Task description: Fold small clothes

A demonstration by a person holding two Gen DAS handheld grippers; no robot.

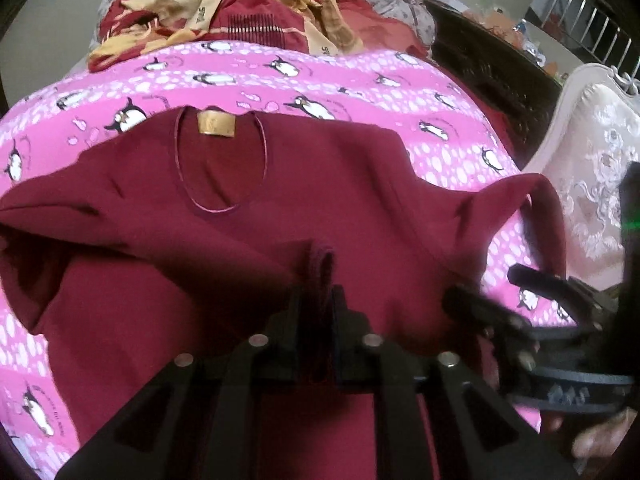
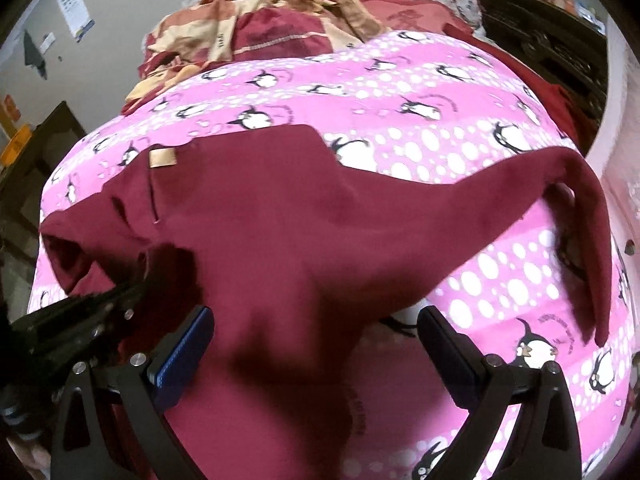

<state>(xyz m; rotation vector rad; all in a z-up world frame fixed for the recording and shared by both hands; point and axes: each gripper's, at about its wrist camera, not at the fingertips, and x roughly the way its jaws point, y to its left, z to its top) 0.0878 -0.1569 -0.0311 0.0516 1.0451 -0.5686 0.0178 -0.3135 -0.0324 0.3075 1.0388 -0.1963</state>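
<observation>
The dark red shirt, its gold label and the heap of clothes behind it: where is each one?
dark red shirt (image 2: 280,216): right wrist view, on the flat middle of its body.
gold label (image 1: 216,123): left wrist view, centre of the tag at the neckline.
heap of clothes (image 1: 256,12): left wrist view, on the red and tan fabric.

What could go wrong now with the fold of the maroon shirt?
1. The left gripper has only a small fold of the maroon shirt between its fingers, so the cloth may slip out.
2. The right gripper is open over the shirt; closing there may pinch the penguin blanket too.
3. The right sleeve lies spread out, so the fold may end uneven.
</observation>
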